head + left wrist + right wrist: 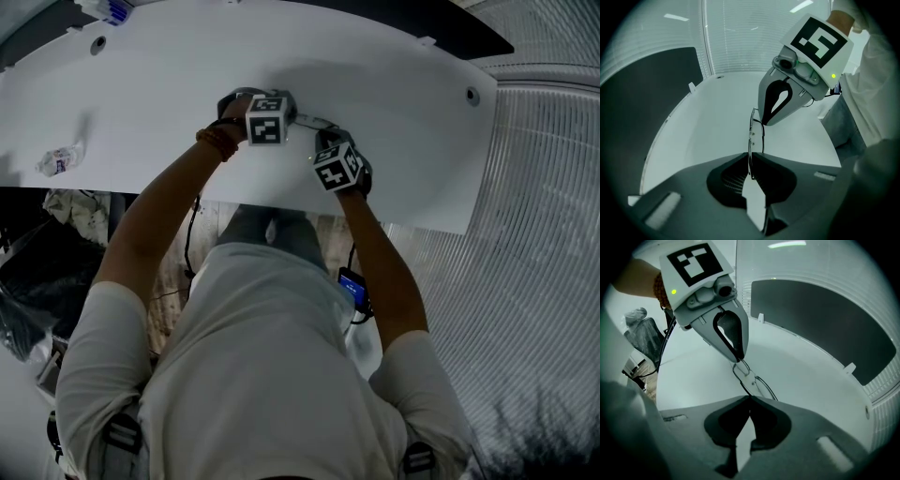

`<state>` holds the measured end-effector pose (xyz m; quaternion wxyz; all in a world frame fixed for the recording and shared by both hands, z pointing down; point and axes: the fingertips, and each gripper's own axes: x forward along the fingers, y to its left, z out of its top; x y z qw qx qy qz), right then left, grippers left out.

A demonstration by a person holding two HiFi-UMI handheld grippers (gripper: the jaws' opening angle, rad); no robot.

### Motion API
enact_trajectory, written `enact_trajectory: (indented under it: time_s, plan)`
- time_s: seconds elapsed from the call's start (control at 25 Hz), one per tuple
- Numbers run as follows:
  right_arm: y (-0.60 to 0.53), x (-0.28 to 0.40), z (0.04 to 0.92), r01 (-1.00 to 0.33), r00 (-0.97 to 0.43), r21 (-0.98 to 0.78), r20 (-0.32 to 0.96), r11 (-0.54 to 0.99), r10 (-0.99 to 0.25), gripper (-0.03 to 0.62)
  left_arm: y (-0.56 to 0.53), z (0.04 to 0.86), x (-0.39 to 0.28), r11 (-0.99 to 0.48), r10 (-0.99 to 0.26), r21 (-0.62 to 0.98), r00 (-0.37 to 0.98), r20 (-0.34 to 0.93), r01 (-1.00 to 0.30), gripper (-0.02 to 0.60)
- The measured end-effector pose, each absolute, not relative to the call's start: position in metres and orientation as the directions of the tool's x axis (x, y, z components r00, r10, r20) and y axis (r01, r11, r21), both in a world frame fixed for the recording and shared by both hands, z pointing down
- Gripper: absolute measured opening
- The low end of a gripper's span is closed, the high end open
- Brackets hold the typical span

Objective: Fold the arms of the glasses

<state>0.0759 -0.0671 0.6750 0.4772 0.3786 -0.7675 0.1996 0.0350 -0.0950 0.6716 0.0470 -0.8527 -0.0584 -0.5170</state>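
We read the glasses as a thin wire frame: very light, springy instead of stiff, easy to bend out of shape, with lenses that would smear or scratch under a pad. They sit strung between the two claws, low over the white tabletop near the edge closest to us. The left claw has its jaws drawn almost together on one end of the frame, the wire running straight into the narrow slit between them. The right claw is likewise pinched shut on the opposite end. For folding, we judge the best hold to be on the metal near a hinge or on the rim's outer corner, with the other claw pushing the arm partway along its length. A gentle squeeze should do, since the wire could slip or twist under a harder one. Much is hard to make out. From the head view the marker cubes and hands cover nearly all of the frame. In the gripper views we cannot tell whether each claw grips an arm, a hinge or the rim. Nor can we tell whether either arm is already folded, or whether the frame touches the tabletop or hangs just above it.
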Motion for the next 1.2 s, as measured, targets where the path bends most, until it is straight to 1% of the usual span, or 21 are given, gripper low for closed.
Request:
enact_trajectory:
  time_s: [0.2,0.28,0.32,0.48,0.68,0.84,0.92,1.0,1.2]
  plan:
    - [-0.061,0.072,0.673,-0.774,-0.273,0.044,0.876,0.631,-0.396,0.001,-0.097,0.672,0.033,-0.990,0.022,-0.047,0.477,0.879,0.131,0.025]
    - [-0.059,0.072,0.670,-0.779,-0.281,0.039,0.870,0.625,-0.405,0.000,-0.098,0.671,0.032,-0.992,-0.004,-0.065,0.491,0.871,0.108,0.039]
    - [-0.058,0.072,0.669,-0.782,-0.285,0.038,0.866,0.622,-0.410,0.000,-0.099,0.670,0.031,-0.993,-0.019,-0.075,0.502,0.865,0.091,0.052]
    - [-0.057,0.075,0.661,-0.790,-0.300,0.031,0.851,0.612,-0.431,0.000,-0.105,0.658,0.032,-0.992,-0.095,-0.125,0.560,0.823,0.014,0.054]
    - [-0.054,0.080,0.647,-0.806,-0.327,0.011,0.825,0.591,-0.461,0.001,-0.113,0.637,0.030,-0.981,-0.194,-0.145,0.644,0.740,-0.129,0.069]
    - [-0.054,0.087,0.627,-0.829,-0.342,-0.006,0.796,0.559,-0.500,0.002,-0.109,0.621,0.025,-0.973,-0.227,-0.134,0.678,0.699,-0.187,0.055]
    - [-0.053,0.089,0.604,-0.850,-0.363,-0.033,0.759,0.526,-0.540,0.001,-0.102,0.602,0.020,-0.962,-0.260,-0.114,0.711,0.653,-0.247,0.024]
    - [-0.063,0.094,0.576,-0.871,-0.382,-0.054,0.701,0.489,-0.603,0.000,-0.103,0.574,0.017,-0.942,-0.311,-0.086,0.753,0.580,-0.323,0.003]
    - [-0.068,0.096,0.486,-0.894,-0.430,-0.132,0.519,0.428,-0.739,0.000,-0.091,0.489,0.009,-0.884,-0.423,0.027,0.822,0.382,-0.467,0.003]
